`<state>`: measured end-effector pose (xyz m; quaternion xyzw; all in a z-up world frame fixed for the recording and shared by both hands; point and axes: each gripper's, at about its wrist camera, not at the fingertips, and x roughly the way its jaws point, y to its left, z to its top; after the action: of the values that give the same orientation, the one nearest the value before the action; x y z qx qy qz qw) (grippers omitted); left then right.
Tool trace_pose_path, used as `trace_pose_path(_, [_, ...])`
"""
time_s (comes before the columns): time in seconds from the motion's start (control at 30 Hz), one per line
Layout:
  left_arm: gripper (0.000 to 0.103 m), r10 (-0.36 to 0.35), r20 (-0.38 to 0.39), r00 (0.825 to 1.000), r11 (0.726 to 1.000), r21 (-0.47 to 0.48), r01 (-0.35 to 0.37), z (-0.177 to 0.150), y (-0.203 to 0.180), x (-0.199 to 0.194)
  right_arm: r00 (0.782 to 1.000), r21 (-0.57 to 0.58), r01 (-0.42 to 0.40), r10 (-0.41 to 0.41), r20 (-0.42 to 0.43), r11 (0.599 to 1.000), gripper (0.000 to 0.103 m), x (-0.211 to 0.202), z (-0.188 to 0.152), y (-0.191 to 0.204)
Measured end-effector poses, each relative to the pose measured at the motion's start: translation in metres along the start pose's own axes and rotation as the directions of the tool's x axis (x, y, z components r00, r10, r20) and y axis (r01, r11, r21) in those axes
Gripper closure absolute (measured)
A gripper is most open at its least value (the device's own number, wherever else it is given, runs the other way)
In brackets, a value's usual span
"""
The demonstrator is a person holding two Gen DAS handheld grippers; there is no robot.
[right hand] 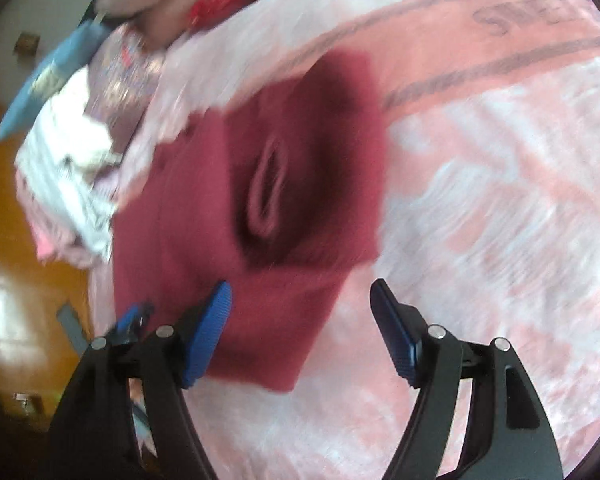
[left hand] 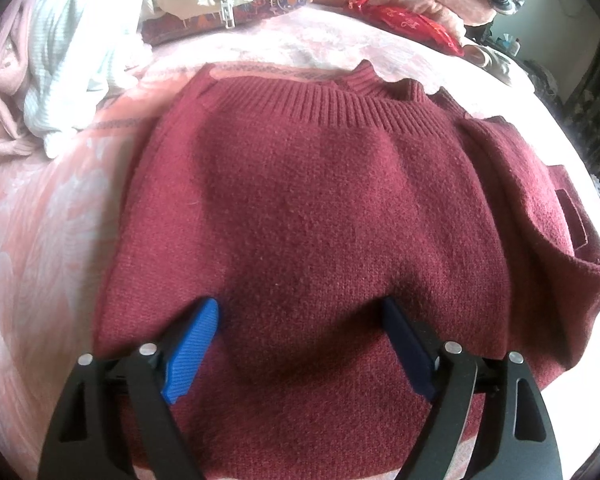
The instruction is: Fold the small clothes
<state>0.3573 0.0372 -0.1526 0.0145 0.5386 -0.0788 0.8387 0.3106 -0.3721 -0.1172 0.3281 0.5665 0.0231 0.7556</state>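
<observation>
Sweater: the maroon sweater (left hand: 320, 200) lies on the pink bedspread (left hand: 40, 220), ribbed hem at the far side.
Left tool (left hand: 300, 312): fingers apart, directly above the knit.
Right tool (right hand: 300, 292): fingers apart, holding nothing, over the sweater's edge; view blurred.
Pile: clothes (left hand: 72, 60) heaped beyond.

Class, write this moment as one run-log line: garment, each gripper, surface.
garment: maroon sweater lying flat | left gripper: open over sweater | right gripper: open, view blurred | surface: pink blanket

Both wrist cams close above, sharing maroon sweater (left hand: 320, 208) (right hand: 204, 208).
</observation>
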Motion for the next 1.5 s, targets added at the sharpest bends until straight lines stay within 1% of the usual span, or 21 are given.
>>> trace_pose_path(0.07, [0.019, 0.003, -0.003, 1.0, 1.0, -0.004, -0.003, 0.0, 0.0, 0.0, 1.0, 0.012, 0.029, -0.029, -0.004, 1.0, 0.032, 0.009, 0.008, 0.0])
trace_pose_path(0.23, [0.023, 0.01, 0.001, 1.0, 1.0, -0.029, -0.01, 0.007, -0.007, -0.006, 0.988, -0.018, 0.149, -0.149, -0.024, 0.989, 0.053, 0.033, 0.02, 0.0])
trace_pose_path(0.3, [0.026, -0.018, 0.01, 1.0, 0.999, -0.043, 0.019, 0.014, -0.011, -0.008, 0.987, -0.038, 0.157, -0.158, -0.031, 0.987, 0.063, 0.037, 0.019, -0.002])
trace_pose_path(0.37, [0.026, -0.043, 0.015, 0.999, 0.996, -0.079, 0.044, 0.023, -0.013, -0.007, 0.984, -0.064, 0.173, -0.174, -0.024, 0.983, 0.064, 0.037, 0.02, -0.003])
trace_pose_path(0.47, [0.026, -0.043, 0.02, 0.999, 0.992, -0.119, 0.045, 0.033, -0.012, 0.0, 0.983, -0.087, 0.182, -0.184, -0.011, 0.979, 0.068, 0.039, 0.022, -0.003])
trace_pose_path(0.53, [0.026, -0.026, 0.012, 1.0, 0.992, -0.126, 0.028, 0.038, -0.008, 0.008, 0.985, -0.104, 0.169, -0.171, -0.009, 0.98, 0.08, 0.039, 0.022, -0.003])
trace_pose_path(0.63, [0.024, -0.018, -0.003, 1.0, 0.996, -0.09, 0.018, 0.042, -0.007, 0.015, 0.981, -0.2, 0.193, -0.19, 0.035, 0.961, 0.086, 0.035, 0.019, 0.016])
trace_pose_path(0.73, [0.024, -0.034, -0.014, 0.999, 0.998, -0.06, 0.033, 0.043, -0.006, 0.016, 0.986, -0.355, 0.162, -0.14, 0.088, 0.92, 0.087, 0.025, 0.01, 0.056])
trace_pose_path(0.83, [0.024, -0.077, -0.014, 0.997, 0.993, -0.09, 0.075, 0.043, 0.001, 0.015, 0.998, -0.517, 0.047, -0.019, 0.059, 0.855, 0.087, 0.023, -0.013, 0.108])
trace_pose_path(0.87, [0.024, -0.085, -0.011, 0.996, 0.992, -0.096, 0.084, 0.043, 0.003, 0.014, 0.999, -0.564, 0.007, 0.015, 0.034, 0.826, 0.087, 0.026, -0.022, 0.125])
trace_pose_path(0.9, [0.024, -0.101, -0.006, 0.995, 0.989, -0.108, 0.1, 0.042, 0.005, 0.013, 0.999, -0.62, -0.024, 0.04, 0.012, 0.784, 0.087, 0.033, -0.036, 0.144])
trace_pose_path(0.97, [0.024, -0.122, 0.004, 0.993, 0.985, -0.12, 0.122, 0.041, 0.008, 0.012, 1.0, -0.668, -0.031, 0.027, -0.016, 0.743, 0.085, 0.05, -0.051, 0.163])
trace_pose_path(1.0, [0.024, -0.133, 0.01, 0.991, 0.983, -0.127, 0.133, 0.04, 0.01, 0.012, 1.0, -0.684, -0.02, 0.003, -0.026, 0.729, 0.078, 0.062, -0.056, 0.17])
trace_pose_path(1.03, [0.024, -0.14, 0.014, 0.99, 0.981, -0.132, 0.141, 0.039, 0.011, 0.011, 0.999, -0.687, -0.006, -0.018, -0.028, 0.727, 0.067, 0.073, -0.059, 0.172])
trace_pose_path(1.1, [0.024, -0.155, 0.029, 0.987, 0.977, -0.141, 0.158, 0.038, 0.013, 0.008, 0.998, -0.668, -0.016, -0.025, -0.052, 0.744, 0.056, 0.09, -0.058, 0.171])
trace_pose_path(1.17, [0.025, -0.172, 0.043, 0.984, 0.972, -0.153, 0.177, 0.037, 0.014, 0.004, 0.998, -0.646, -0.033, -0.008, -0.06, 0.763, 0.055, 0.096, -0.056, 0.165])
trace_pose_path(1.27, [0.025, -0.231, 0.06, 0.971, 0.958, -0.16, 0.238, 0.035, 0.01, -0.004, 0.997, -0.622, -0.069, 0.026, -0.078, 0.78, 0.055, 0.092, -0.048, 0.158])
trace_pose_path(1.3, [0.025, -0.262, 0.062, 0.963, 0.949, -0.166, 0.268, 0.034, 0.005, -0.007, 0.996, -0.609, -0.075, 0.034, -0.079, 0.79, 0.055, 0.088, -0.046, 0.154])
trace_pose_path(1.37, [0.025, -0.312, 0.065, 0.948, 0.931, -0.177, 0.318, 0.033, -0.003, -0.01, 0.996, -0.602, -0.081, 0.041, -0.08, 0.795, 0.051, 0.083, -0.046, 0.152])
trace_pose_path(1.43, [0.025, -0.364, 0.051, 0.93, 0.913, -0.18, 0.367, 0.032, -0.017, -0.013, 0.996, -0.609, -0.082, 0.045, -0.076, 0.789, 0.039, 0.072, -0.051, 0.145])
trace_pose_path(1.5, [0.025, -0.412, 0.039, 0.91, 0.896, -0.165, 0.413, 0.03, -0.036, -0.014, 0.995, -0.63, -0.086, 0.038, -0.088, 0.772, 0.035, 0.065, -0.059, 0.138])
